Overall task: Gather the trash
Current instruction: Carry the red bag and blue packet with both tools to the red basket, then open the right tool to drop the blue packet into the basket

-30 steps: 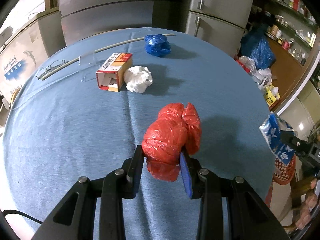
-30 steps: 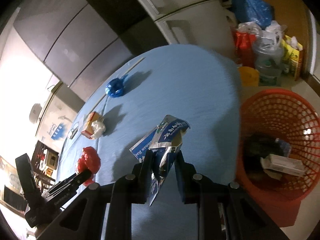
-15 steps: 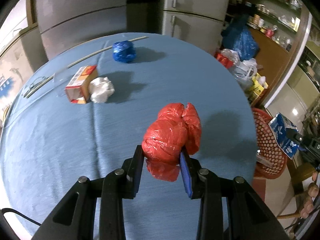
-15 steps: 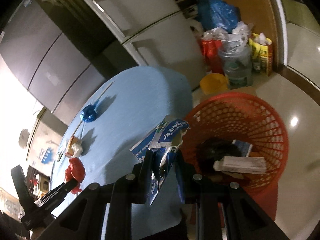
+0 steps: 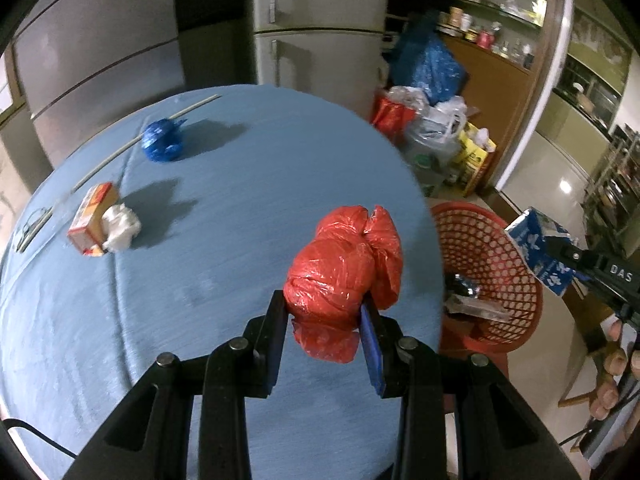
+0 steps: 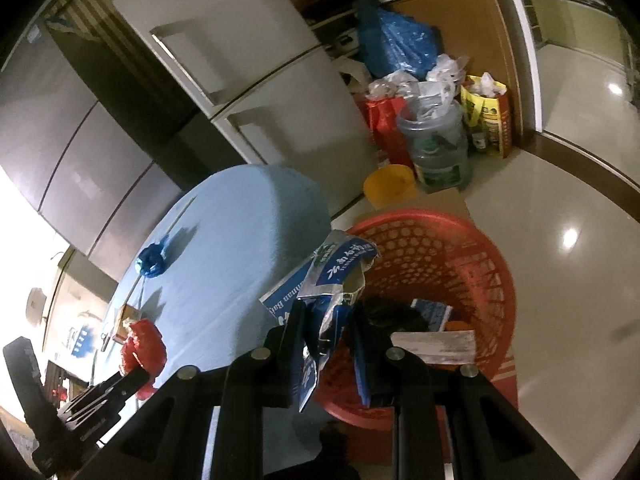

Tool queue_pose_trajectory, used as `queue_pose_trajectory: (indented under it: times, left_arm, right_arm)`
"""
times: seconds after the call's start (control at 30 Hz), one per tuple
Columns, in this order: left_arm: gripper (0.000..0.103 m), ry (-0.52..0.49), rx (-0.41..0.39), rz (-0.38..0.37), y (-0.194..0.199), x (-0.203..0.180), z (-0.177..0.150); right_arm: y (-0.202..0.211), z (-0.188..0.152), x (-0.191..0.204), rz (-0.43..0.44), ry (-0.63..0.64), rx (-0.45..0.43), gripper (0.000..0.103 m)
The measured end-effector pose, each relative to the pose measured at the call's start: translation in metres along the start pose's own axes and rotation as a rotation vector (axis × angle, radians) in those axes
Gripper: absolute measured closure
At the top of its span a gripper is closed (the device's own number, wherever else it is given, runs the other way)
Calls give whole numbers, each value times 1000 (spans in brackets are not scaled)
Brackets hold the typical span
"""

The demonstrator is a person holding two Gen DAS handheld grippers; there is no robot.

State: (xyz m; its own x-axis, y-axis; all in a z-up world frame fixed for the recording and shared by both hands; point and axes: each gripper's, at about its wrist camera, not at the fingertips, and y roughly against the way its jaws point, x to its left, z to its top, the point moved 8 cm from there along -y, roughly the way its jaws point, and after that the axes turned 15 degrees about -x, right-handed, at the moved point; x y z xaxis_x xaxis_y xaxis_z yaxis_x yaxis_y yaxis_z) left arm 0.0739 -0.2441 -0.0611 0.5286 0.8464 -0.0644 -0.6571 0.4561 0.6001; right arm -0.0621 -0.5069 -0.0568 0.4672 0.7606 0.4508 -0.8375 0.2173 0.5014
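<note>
The left gripper [image 5: 324, 322] is clamped on a red plastic bag [image 5: 346, 268] held above the table [image 5: 224, 208] near its right edge, while the right gripper [image 6: 326, 326] pinches a blue-and-white carton [image 6: 324, 280] over the near rim of the red basket [image 6: 472, 248] on the floor beside the table

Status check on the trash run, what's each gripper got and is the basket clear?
Left hand-held gripper shut on red bag, over table. Right hand-held gripper shut on blue carton, over red basket. Basket mouth unobstructed.
</note>
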Motion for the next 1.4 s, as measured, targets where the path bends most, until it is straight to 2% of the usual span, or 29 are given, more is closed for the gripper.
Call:
queue_pose_trajectory:
  times: [0.3, 0.57, 0.9, 1.17, 1.4]
  left_arm:
    - [67, -79, -4, -81, -6, -52, 9]
    - [67, -116, 6, -120, -13, -76, 11]
    - [67, -142, 25, -140, -23, -93, 10]
    - [67, -154, 45, -161, -33, -107, 9]
    - [67, -194, 78, -207, -49, -136, 5]
  right_arm:
    - [-4, 11, -19, -32, 4, -9, 80]
    - [-15, 15, -41, -67, 2, 9, 79]
    - [-47, 6, -70, -108, -29, 102, 76]
    - [-36, 8, -76, -114, -38, 77, 76]
    - [-26, 6, -84, -114, -59, 77, 76]
